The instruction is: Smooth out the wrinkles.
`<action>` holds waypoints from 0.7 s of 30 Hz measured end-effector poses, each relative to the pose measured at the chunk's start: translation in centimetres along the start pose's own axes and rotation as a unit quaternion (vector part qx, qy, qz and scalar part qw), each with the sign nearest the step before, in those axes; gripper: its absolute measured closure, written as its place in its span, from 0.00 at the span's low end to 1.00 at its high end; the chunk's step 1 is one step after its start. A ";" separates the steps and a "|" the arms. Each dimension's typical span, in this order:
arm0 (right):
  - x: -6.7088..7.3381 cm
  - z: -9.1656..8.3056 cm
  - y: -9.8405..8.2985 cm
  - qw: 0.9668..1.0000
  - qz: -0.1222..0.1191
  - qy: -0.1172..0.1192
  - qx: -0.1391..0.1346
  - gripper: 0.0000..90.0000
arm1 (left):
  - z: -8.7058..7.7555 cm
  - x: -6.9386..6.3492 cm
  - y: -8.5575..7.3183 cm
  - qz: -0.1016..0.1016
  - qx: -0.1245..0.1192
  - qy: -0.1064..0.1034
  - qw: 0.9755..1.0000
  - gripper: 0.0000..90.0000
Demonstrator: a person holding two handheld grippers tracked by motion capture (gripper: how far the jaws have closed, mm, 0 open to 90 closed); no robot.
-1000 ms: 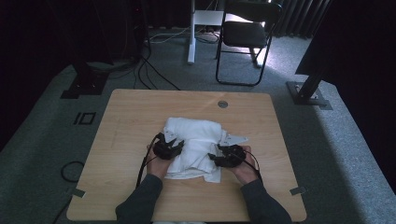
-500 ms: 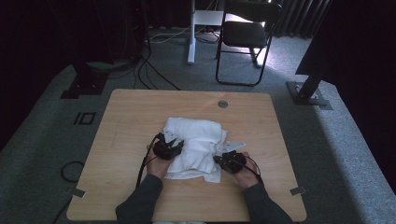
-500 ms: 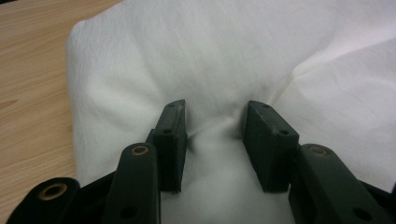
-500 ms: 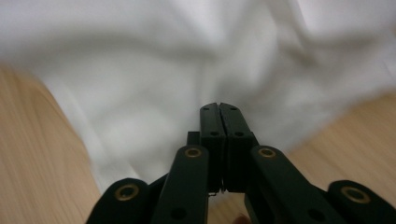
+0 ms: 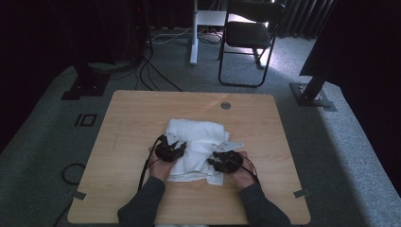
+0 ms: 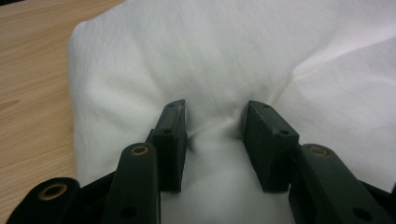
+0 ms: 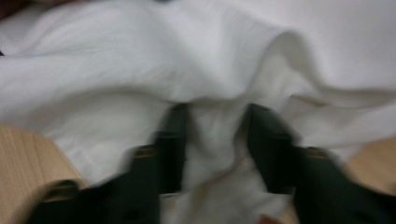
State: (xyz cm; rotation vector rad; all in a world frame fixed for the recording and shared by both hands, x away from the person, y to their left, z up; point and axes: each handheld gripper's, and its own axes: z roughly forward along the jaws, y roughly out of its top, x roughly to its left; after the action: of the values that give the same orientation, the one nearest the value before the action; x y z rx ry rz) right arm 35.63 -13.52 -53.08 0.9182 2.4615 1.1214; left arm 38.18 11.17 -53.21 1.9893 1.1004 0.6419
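**A:** Status? Any labels readable?

**B:** No writing I can read in any view. White towel (image 5: pixel 196 149) is crumpled near the middle of the table (image 5: pixel 132 123), a bit toward the near edge. I've got the left gripper (image 5: pixel 171 142) on its left side and the right gripper (image 5: pixel 222 158) on its right side.

**A:** Gripper state?

**B:** In the left gripper view, the left gripper (image 6: pixel 215 123) has its jaws parted, with a ridge of towel (image 6: pixel 233 56) bunched between them; the pads (image 6: pixel 170 135) sit against the cloth but aren't closed on it. In the right gripper view, the right gripper (image 7: pixel 215 126) looks much the same: jaws apart, a fold of towel (image 7: pixel 201 60) between them. That frame is motion-blurred, so I can't tell the exact contact.

**A:** Anything else in the high view?

**B:** It shows the round grommet (image 5: pixel 225 105) at the table's far edge, a folding chair (image 5: pixel 248 38) beyond the table, and cables (image 5: pixel 156 75) on the floor. The left gripper view adds bare wood (image 6: pixel 32 70) left of the towel.
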 end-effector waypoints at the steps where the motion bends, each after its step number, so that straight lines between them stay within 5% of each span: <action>1: 0.0 0.4 0.0 1.000 0.002 0.006 0.007 0.96 | 0.0 0.0 0.0 0.000 -0.001 -0.001 1.000 0.66; 5: 0.2 -1.0 -0.6 1.000 -0.004 -0.011 0.009 0.99 | 0.0 0.1 -0.1 0.001 -0.002 -0.003 1.000 0.66; 11: -1.2 -3.9 -3.1 0.999 0.032 -0.008 0.002 0.99 | 0.0 -0.1 0.0 0.005 -0.002 0.002 1.000 0.66; 12: -1.2 -3.9 -3.6 0.998 0.017 -0.043 0.033 0.98 | -0.1 0.1 0.0 -0.008 -0.002 -0.004 1.000 0.66; 13: -1.2 -3.9 -3.6 0.998 0.017 -0.043 0.033 0.98 | -0.1 0.1 0.0 -0.008 -0.002 -0.004 1.000 0.66; 14: -1.5 -4.0 -3.9 0.998 0.020 -0.048 0.039 0.83 | -0.7 0.4 0.3 -0.020 -0.008 -0.010 1.000 0.65; 15: -1.5 -4.0 -3.9 0.998 0.020 -0.048 0.039 0.83 | -0.7 0.4 0.3 -0.020 -0.008 -0.010 1.000 0.65; 16: -1.6 -4.6 -3.6 0.998 0.027 -0.048 0.012 0.69 | -1.7 0.4 0.7 -0.040 -0.020 -0.013 0.999 0.63; 21: -1.4 -5.5 -1.3 0.997 0.030 -0.050 -0.054 0.58 | -4.3 -1.2 1.5 -0.029 -0.056 -0.036 0.997 0.59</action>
State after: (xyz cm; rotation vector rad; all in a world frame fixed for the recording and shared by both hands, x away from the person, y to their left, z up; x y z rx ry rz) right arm 33.43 -18.25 -50.40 0.9961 2.2836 1.1850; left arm 35.18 11.20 -49.58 1.8635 1.0527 0.5852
